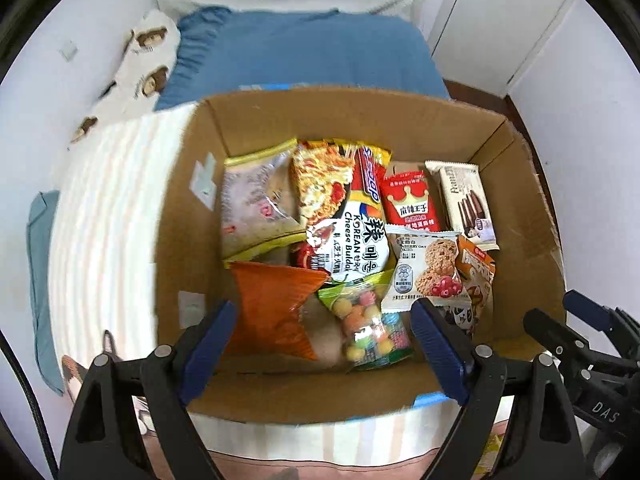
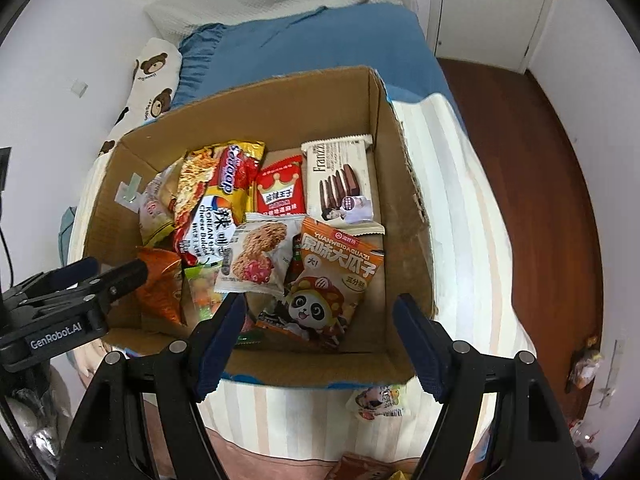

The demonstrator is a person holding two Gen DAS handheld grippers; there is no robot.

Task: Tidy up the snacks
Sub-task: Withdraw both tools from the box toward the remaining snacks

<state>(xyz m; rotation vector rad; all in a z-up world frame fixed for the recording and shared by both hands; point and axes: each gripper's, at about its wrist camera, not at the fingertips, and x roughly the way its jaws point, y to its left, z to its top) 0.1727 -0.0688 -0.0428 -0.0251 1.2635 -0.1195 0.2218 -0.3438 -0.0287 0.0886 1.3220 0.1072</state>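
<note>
An open cardboard box (image 1: pixel 188 200) (image 2: pixel 404 216) sits on a striped bed and holds several snack packs. Among them are a Korean cheese noodle pack (image 1: pixel 356 236) (image 2: pixel 212 228), an oat cookie pack (image 1: pixel 428 272) (image 2: pixel 256 256), an orange sunflower seed bag (image 2: pixel 332 280), a white wafer pack (image 1: pixel 468 204) (image 2: pixel 340 184), a red crown pack (image 1: pixel 410 204) (image 2: pixel 280 192), a candy bag (image 1: pixel 372 320) and an orange pack (image 1: pixel 272 304). My left gripper (image 1: pixel 322 344) is open and empty above the box's near edge. My right gripper (image 2: pixel 320 340) is open and empty over the near right corner.
A small snack pack (image 2: pixel 378 400) lies on the striped bedsheet (image 2: pixel 472 240) just outside the box's near wall. A blue blanket (image 1: pixel 304 52) and a bear-print pillow (image 2: pixel 154 76) lie behind the box. Brown wooden floor (image 2: pixel 532 184) is on the right.
</note>
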